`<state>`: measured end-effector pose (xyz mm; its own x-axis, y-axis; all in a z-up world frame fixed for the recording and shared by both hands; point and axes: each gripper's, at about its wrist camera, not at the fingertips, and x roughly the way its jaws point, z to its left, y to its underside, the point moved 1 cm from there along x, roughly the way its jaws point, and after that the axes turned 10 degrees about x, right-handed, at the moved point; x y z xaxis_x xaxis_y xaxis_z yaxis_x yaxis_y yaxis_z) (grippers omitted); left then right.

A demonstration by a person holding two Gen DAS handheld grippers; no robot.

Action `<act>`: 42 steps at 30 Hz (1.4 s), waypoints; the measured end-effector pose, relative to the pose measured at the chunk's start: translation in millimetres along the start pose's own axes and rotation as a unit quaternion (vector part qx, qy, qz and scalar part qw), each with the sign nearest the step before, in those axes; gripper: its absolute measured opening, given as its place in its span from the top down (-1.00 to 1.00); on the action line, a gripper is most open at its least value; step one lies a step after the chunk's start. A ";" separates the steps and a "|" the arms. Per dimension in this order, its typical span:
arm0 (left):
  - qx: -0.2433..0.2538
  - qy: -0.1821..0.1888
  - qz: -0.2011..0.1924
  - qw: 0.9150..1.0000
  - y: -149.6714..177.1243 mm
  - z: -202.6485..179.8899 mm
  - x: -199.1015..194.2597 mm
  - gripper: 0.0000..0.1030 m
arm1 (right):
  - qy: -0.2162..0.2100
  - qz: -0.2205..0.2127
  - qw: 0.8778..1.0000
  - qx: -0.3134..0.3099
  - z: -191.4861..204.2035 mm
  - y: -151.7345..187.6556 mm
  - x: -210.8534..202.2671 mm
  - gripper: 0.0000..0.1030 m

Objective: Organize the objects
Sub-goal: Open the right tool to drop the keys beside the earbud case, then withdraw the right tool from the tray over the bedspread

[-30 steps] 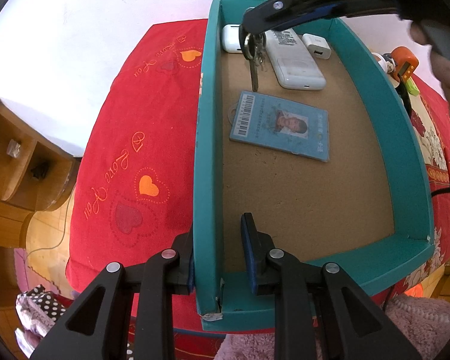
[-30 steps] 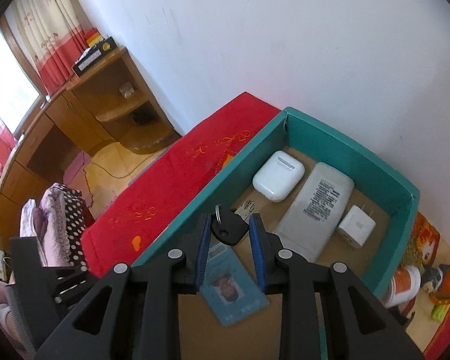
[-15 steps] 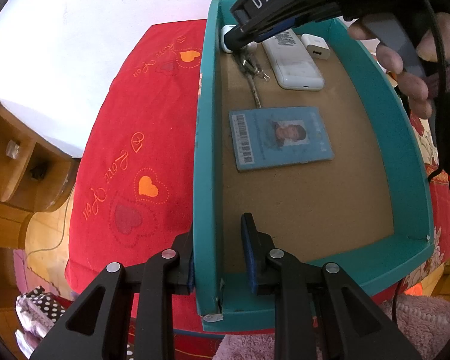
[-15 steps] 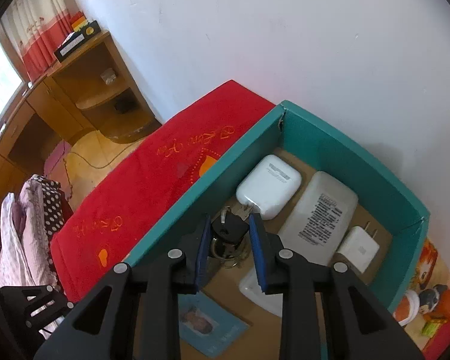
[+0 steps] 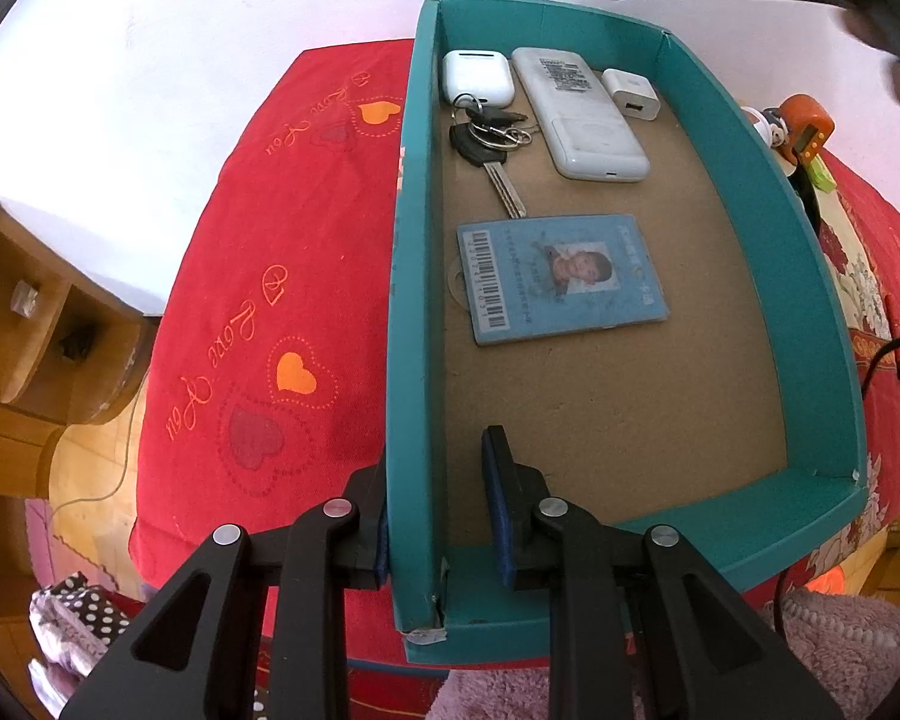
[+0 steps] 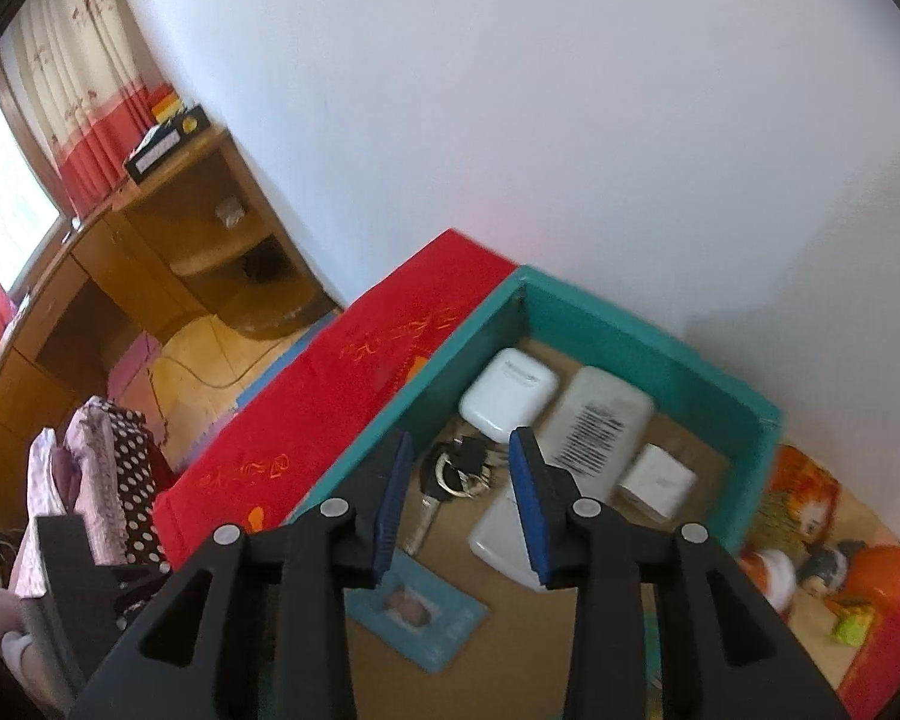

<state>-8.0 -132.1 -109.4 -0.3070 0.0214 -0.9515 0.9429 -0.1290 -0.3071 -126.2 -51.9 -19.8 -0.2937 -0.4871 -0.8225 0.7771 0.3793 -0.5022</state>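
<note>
The teal tray (image 5: 411, 276) stays pinched at its near-left wall by the left gripper (image 5: 438, 516); the key bunch (image 5: 486, 138), carried a second ago, now lies far-left beside the earbud case (image 5: 477, 77), while the right gripper (image 6: 459, 501) lifts away, jaws opening, empty

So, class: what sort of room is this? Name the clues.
Probably a bedroom at home: a red heart-patterned bedspread lies under the teal cardboard box, with a curved wooden desk with shelves and red-and-cream curtains beside it.
</note>
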 end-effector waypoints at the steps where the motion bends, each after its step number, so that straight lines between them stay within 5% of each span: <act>1: 0.000 0.000 0.000 1.000 0.1 0.0 0.0 0.53 | 0.002 -0.005 1.000 0.003 -4.4 2.8 -10.8 0.35; 12: 0.005 0.000 0.001 1.000 -0.2 -2.2 -0.7 0.53 | 0.057 -0.011 0.998 0.027 -41.2 63.7 -79.0 0.34; 42: 0.026 0.015 0.009 1.000 -3.1 1.8 3.9 0.53 | 0.150 0.008 0.979 0.139 -111.3 149.0 -106.7 0.34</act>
<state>-12.3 -133.5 -112.1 -0.2859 0.0480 -0.9570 0.9398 -0.1812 -0.2899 -41.0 144.1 -36.5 -0.3978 -0.2142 -0.8921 0.8922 0.1364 -0.4305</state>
